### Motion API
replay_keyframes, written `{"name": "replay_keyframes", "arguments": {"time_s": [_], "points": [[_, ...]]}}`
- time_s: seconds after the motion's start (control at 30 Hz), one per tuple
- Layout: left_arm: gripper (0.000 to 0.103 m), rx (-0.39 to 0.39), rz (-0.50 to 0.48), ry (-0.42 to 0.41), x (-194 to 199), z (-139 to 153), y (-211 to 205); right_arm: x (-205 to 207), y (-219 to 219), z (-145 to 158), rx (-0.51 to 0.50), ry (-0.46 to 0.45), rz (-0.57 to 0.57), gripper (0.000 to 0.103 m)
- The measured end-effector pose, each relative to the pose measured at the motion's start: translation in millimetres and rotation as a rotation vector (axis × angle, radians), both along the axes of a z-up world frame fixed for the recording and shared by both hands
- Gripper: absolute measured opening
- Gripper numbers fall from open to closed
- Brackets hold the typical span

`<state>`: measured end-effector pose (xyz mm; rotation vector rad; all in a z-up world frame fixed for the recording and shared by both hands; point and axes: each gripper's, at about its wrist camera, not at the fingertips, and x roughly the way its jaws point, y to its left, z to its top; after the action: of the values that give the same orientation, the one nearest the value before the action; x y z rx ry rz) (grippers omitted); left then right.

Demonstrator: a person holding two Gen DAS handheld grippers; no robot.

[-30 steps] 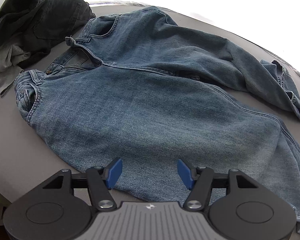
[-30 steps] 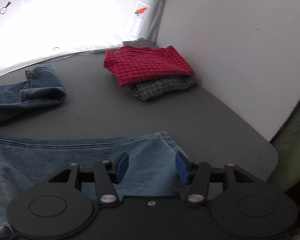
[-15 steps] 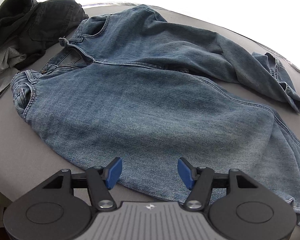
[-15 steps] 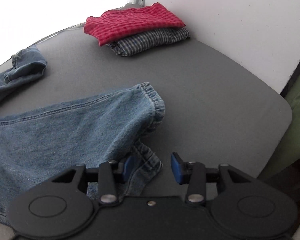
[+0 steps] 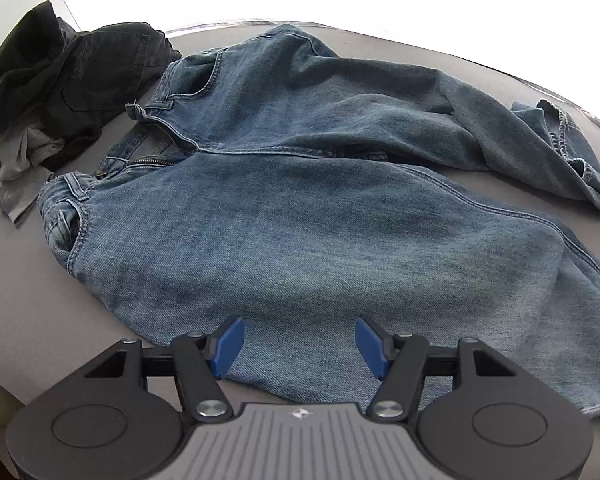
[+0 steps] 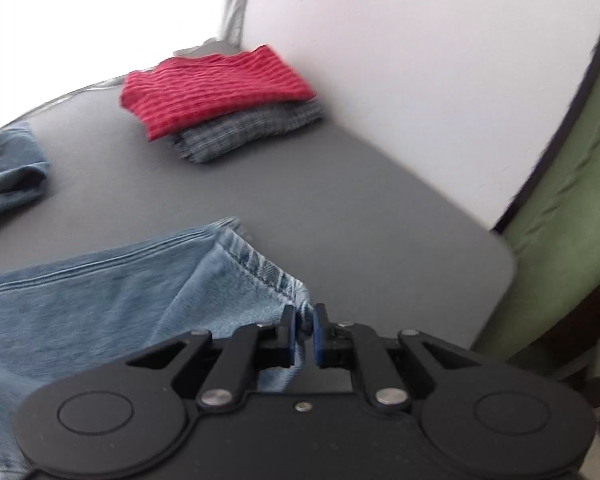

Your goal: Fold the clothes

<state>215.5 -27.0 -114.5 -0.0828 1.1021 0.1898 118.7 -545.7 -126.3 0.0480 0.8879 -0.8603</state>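
Looking from left wrist: jeans [image 5: 300,216] spread front-up across the grey table [image 5: 16,280], waistband toward the left, fly open.
Left gripper [image 5: 300,346]: blue pads wide apart, poised over the near leg's lower edge; holding nothing.
Far leg: runs right, its hem [image 5: 572,148] folded back on itself near the table's far edge.
Near leg, right end: cut off by the frame.
Dark clothes [image 5: 72,72]: heaped at the far left, just beside the waistband; separate pieces hard to tell apart.
Looking from right wrist: whole view motion-blurred.
Right gripper [image 6: 301,334]: pads pinched together on the near leg's hem [image 6: 268,272], cloth lifted off the table.
Red checked garment [image 6: 216,88]: folded, stacked on a grey checked one [image 6: 252,128] by the wall.
Green fabric [image 6: 568,184]: past the table's right corner; what it is unclear.
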Motion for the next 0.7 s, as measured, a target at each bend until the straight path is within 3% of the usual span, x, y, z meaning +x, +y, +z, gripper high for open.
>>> {"name": "replay_keyframes", "arguments": {"time_s": [0.17,0.23,0.3,0.47,0.6,0.7], "points": [[0.063,0.018,0.006,-0.001,8,4,17,19,10,-15,-0.137,0.212,-0.012,0.015],[0.063,0.014,0.017,-0.012,11,7,29,29,27,-17,-0.199,0.261,0.007,0.030],[0.064,0.006,0.033,-0.022,15,10,43,40,50,-10,-0.241,0.244,0.055,0.048],[0.064,-0.020,0.080,-0.055,34,14,84,93,120,4,-0.263,0.170,0.242,0.056],[0.068,-0.029,0.102,-0.095,60,19,117,144,177,17,-0.159,0.085,0.378,0.067],[0.069,0.019,0.068,-0.114,102,14,133,179,218,24,-0.130,0.051,0.450,0.072]]}}
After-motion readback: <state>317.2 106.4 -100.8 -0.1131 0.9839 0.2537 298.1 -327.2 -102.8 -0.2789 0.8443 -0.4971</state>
